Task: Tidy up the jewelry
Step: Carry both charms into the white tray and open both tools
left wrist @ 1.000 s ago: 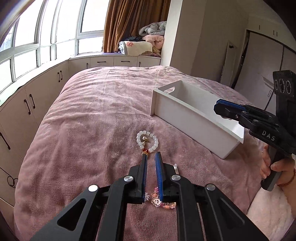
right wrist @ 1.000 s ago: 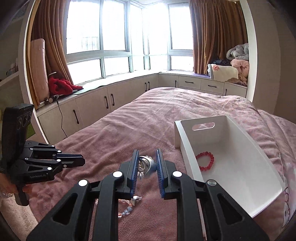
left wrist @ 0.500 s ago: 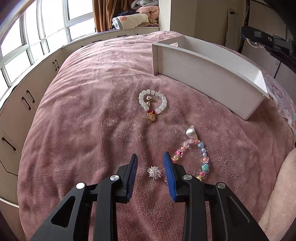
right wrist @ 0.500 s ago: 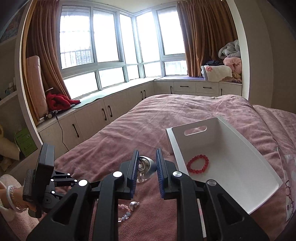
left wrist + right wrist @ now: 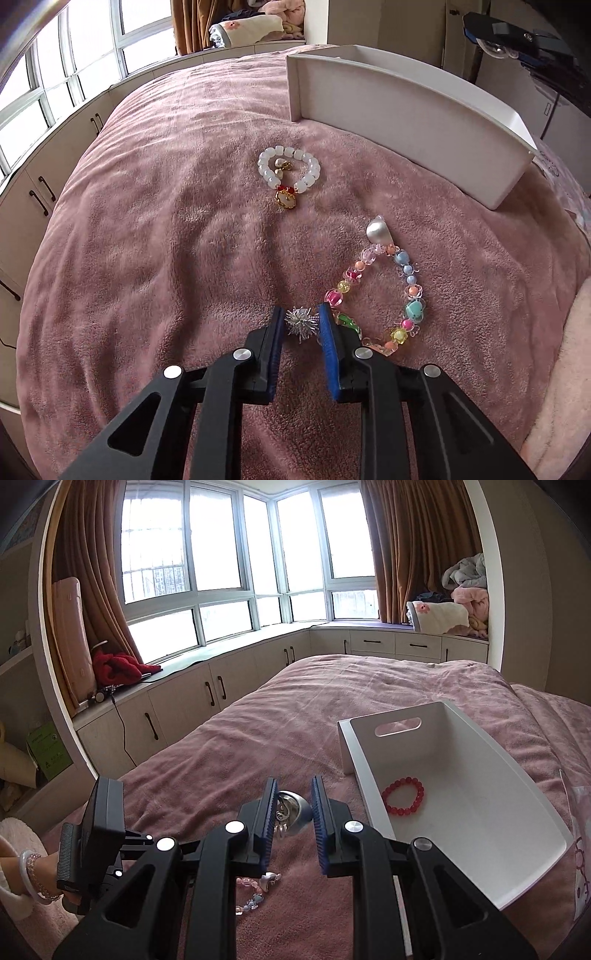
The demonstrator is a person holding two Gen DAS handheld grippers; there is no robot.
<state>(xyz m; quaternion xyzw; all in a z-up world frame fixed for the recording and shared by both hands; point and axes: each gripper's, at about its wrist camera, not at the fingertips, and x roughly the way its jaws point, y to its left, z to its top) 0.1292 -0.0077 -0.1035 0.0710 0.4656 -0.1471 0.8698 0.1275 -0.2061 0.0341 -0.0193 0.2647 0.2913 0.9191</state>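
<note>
Pink plush bedspread (image 5: 166,258) fills your left wrist view, with bay windows (image 5: 221,554) and low cabinets behind it. Your left gripper (image 5: 301,323) is low over the cover, its blue pads on either side of a spiky silver ornament (image 5: 300,322) and closed in against it. Just to the right of that lies a multicoloured bead bracelet (image 5: 380,295) with a pearly shell charm; farther ahead sits a white bead bracelet (image 5: 290,170) with a gold pendant. Your right gripper (image 5: 293,805) is raised above the bed, pinching a silver ring-like piece (image 5: 291,812) between its pads. To its right the white bin (image 5: 498,775) rests on the bedspread, holding a red bead bracelet (image 5: 403,795) on its floor. Your left hand (image 5: 22,871), wearing bangles at the wrist, grips the left tool's handle at the lower left of the right wrist view.
</note>
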